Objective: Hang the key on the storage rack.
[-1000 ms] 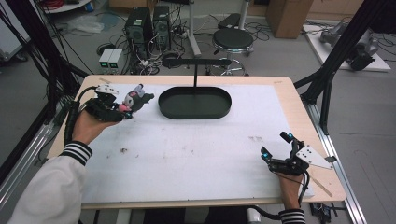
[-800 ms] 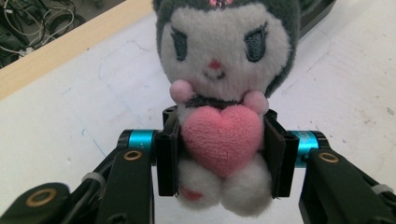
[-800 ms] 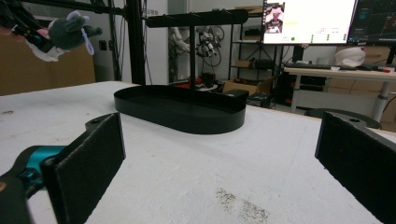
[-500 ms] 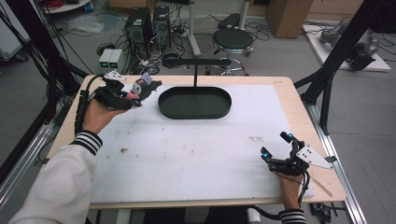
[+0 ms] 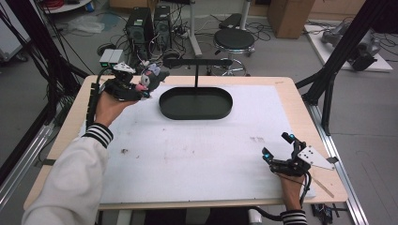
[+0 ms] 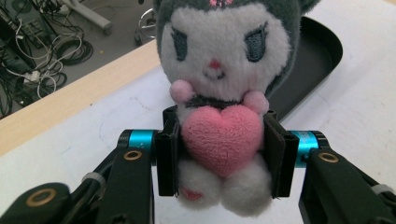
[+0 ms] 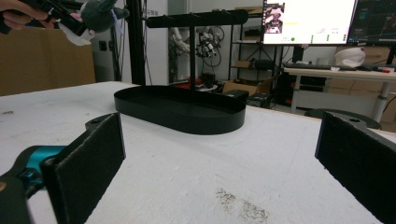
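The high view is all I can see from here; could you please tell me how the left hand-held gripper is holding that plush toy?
Observer: The left hand-held gripper has its pads pressed on both sides of the plush toy, beside its pink heart.
Operator: And is the right one holding anything?
Observer: No, the right hand-held gripper is wide open with nothing between its pads.
Operator: What does it face?
Observer: The black tray with its T-shaped stand.
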